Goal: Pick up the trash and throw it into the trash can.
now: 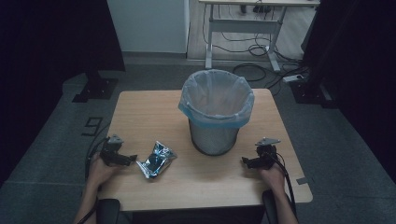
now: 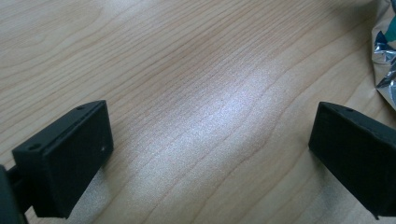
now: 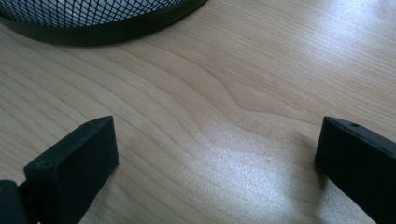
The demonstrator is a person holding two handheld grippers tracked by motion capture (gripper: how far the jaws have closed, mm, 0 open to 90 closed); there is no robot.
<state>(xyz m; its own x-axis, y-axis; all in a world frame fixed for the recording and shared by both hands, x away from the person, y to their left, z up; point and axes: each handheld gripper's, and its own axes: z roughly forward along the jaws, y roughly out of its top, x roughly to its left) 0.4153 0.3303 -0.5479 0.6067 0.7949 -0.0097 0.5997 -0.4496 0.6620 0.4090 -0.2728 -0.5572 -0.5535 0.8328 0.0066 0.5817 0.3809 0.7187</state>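
Since foil wrapper [image 1: 157, 160] lies just right of left claw [image 1: 132, 160] (jaws spread, empty), left is judged nearer; right claw [image 1: 246, 161] released too.

Seen from above the room is dim and slightly soft, dark curtains swallowing both sides, while up close the wooden surface [image 2: 196, 93] is bright, with a pale sheen mid-frame and blurred near edges.

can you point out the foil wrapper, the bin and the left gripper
foil wrapper [image 1: 156, 160], high view, middle of the crumpled silver packet
bin [image 1: 215, 137], high view, black mesh wall below the liner
left gripper [image 1: 132, 159], high view, midway between its open fingertips
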